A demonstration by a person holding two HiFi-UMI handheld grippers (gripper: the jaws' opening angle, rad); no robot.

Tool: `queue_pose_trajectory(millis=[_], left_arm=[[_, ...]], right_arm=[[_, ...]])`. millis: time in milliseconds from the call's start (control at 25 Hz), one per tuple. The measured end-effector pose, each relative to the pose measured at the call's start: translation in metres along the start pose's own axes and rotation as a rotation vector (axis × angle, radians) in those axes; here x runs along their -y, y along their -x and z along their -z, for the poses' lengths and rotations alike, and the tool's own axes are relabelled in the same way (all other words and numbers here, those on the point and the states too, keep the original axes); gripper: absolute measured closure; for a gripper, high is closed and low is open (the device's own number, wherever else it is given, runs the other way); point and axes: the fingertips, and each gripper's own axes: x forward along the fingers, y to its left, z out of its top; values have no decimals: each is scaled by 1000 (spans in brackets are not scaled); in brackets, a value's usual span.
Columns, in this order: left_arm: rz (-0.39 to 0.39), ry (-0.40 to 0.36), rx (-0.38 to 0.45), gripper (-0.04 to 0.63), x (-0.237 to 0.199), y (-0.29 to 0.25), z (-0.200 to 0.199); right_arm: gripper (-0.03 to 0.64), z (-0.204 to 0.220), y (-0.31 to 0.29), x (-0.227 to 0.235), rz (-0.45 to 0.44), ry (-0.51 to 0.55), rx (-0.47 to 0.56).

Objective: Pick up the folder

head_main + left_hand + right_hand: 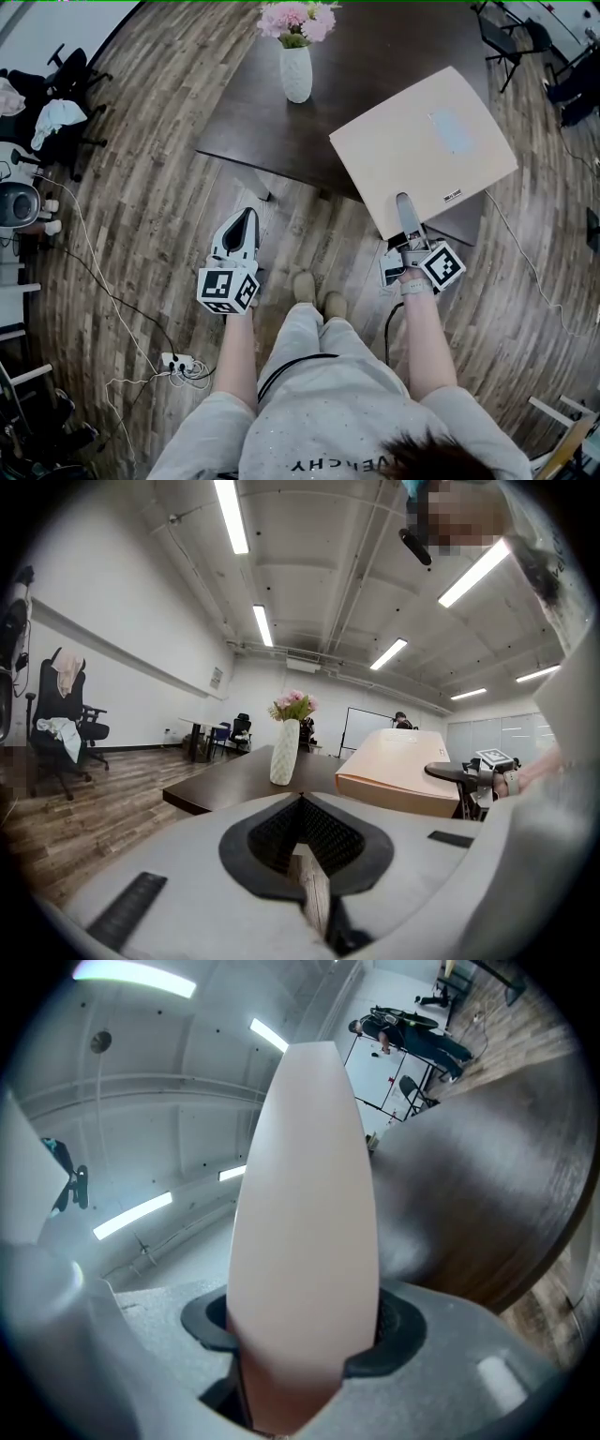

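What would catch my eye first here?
A big beige folder dominates, clamped at its near edge by the right gripper over the dark table's corner. Left of it on the table stands a white vase of pink flowers; the left gripper hangs empty above the wood floor.

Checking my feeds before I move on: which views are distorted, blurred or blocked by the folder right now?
Head view: sharp, fisheye-bent floorboards, folder evenly lit with one pale patch, likely glare. Right gripper view: folder fills the centre, close and soft, dark corners. Left gripper view: ceiling lights blown out, vase clear.
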Motion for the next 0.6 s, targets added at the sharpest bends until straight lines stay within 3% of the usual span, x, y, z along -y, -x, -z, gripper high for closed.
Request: queue_pose_trajectory(millis=[600], left_arm=[[12,-11,44,597,12,-7,-36]], right_arm=[[360,-43,10,-23,-3,157,57]])
